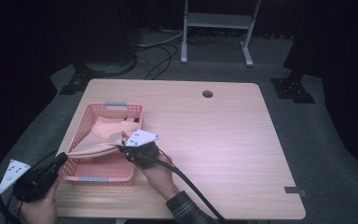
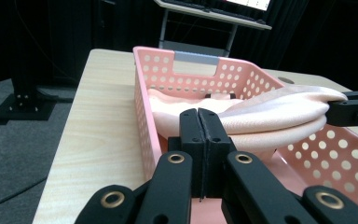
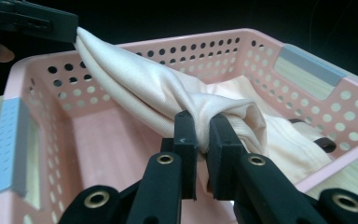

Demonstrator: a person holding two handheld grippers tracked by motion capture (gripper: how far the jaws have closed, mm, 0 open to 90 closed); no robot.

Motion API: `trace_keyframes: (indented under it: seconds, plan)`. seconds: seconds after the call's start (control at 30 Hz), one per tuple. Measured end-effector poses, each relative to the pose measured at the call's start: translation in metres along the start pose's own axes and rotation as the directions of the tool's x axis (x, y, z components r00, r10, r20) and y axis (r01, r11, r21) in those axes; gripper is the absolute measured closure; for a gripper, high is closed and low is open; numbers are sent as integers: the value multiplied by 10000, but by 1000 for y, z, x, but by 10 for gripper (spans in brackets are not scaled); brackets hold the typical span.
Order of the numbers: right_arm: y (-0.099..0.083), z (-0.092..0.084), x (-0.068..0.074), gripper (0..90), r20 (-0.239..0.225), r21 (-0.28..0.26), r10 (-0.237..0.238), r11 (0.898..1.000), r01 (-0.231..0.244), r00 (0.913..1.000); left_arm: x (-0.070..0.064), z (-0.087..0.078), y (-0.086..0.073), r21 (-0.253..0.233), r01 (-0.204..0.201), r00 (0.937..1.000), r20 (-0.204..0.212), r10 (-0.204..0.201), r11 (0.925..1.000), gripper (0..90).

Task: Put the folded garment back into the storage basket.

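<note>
Both grippers are clamped on a peach cloth that stretches between them above the pink basket at the desk's near left corner. The left gripper pinches one end over the basket's near rim; the right gripper bites a bunched fold over its right rim. This looks like lifting the cloth out; next both should rise together. The cloth's far end lies crumpled inside the basket, its shape unclear

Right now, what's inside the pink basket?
A peach cloth lies inside the pink basket, stretched between the left gripper and right gripper. Something small and dark peeks out beside it; what lies under the cloth is covered.
</note>
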State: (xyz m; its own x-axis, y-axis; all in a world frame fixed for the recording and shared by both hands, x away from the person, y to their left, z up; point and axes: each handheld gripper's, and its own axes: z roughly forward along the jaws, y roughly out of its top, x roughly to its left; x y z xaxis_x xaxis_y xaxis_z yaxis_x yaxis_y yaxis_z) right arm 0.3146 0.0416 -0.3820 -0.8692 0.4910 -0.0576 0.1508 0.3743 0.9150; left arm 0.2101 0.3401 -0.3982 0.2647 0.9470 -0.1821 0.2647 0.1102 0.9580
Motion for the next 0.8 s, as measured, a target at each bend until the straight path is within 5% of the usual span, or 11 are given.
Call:
trace_keyframes:
  seconds: [0.8]
  plan:
    - [-19,-14,20,836,-405,108,125,9999,-120,9991,-7,-13,-15,106,-2,9999,167,0,9999,899]
